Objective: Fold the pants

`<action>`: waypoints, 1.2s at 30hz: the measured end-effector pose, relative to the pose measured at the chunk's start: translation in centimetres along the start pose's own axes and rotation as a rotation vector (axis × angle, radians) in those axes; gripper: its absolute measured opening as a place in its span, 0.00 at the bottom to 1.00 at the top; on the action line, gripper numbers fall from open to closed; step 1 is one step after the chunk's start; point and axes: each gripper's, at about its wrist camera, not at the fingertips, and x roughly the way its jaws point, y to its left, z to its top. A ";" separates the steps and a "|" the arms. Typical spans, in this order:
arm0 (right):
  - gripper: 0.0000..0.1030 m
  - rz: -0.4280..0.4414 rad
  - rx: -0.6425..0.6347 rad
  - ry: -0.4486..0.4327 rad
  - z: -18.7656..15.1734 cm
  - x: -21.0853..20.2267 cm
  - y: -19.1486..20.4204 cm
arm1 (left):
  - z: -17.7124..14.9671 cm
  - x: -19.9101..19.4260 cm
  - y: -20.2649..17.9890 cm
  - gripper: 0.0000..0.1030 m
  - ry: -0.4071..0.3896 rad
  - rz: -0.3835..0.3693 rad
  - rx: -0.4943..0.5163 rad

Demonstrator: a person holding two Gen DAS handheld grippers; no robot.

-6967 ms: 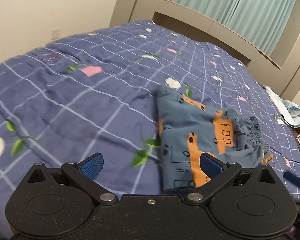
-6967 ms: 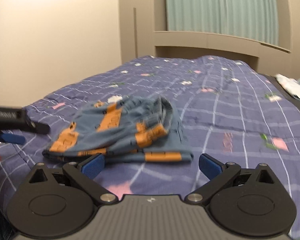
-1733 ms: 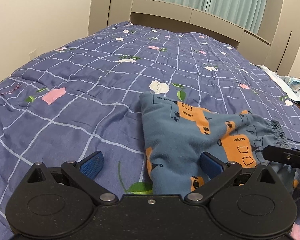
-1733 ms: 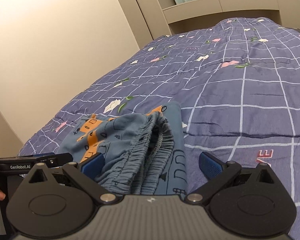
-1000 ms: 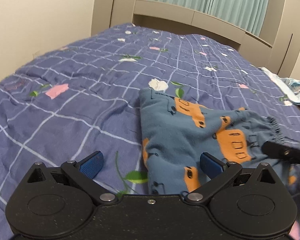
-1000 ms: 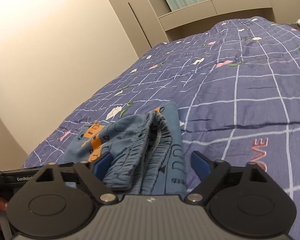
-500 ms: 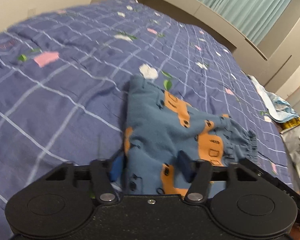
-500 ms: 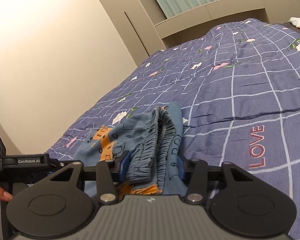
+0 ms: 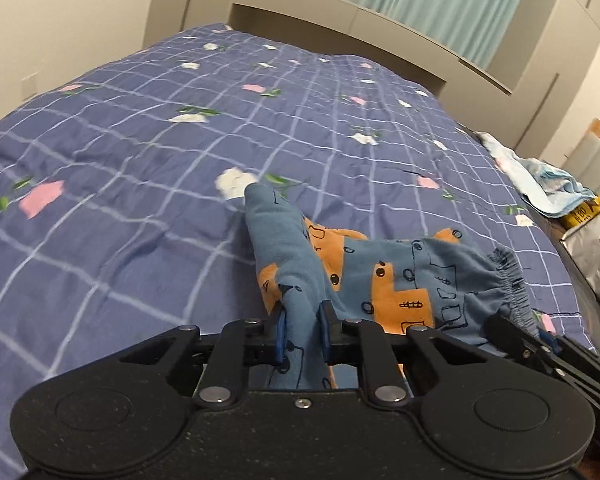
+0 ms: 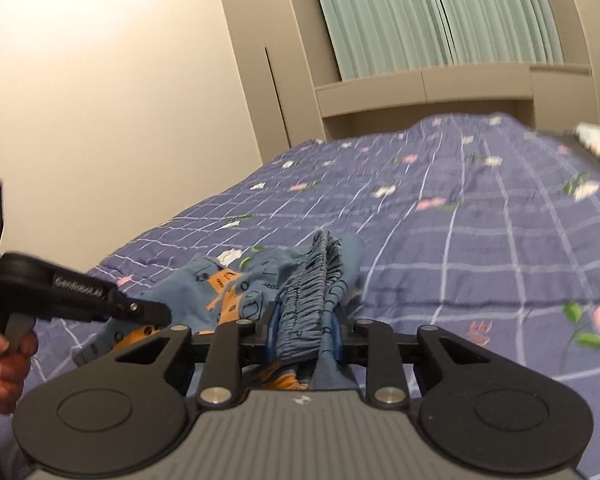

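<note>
Pinching the pants [image 9: 363, 276] at lower centre of each frame, the left gripper [image 9: 301, 334] and right gripper [image 10: 303, 332] are hiding the cloth's clamped edges above the bedspread [image 9: 140, 152].

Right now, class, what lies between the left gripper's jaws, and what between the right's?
Left wrist view: a fold of the pants sits in the left gripper. Right wrist view: their gathered waistband sits in the right gripper.

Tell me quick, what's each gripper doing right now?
Left gripper: closed on the leg end of the pants.
Right gripper: closed on the pants' elastic waistband.
</note>
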 end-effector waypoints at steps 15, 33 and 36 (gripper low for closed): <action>0.28 -0.257 0.014 -0.120 1.6 -3.3 -6.2 | 2.4 6.8 -10.5 0.17 0.011 -0.164 0.165; 0.65 -0.354 0.114 -0.015 -1.2 -2.6 -9.3 | 1.7 7.1 -10.3 0.54 0.012 -0.117 0.187; 0.76 -0.366 0.113 -0.016 -1.3 -2.6 -9.2 | 1.6 6.4 -10.4 0.66 -0.002 -0.101 0.192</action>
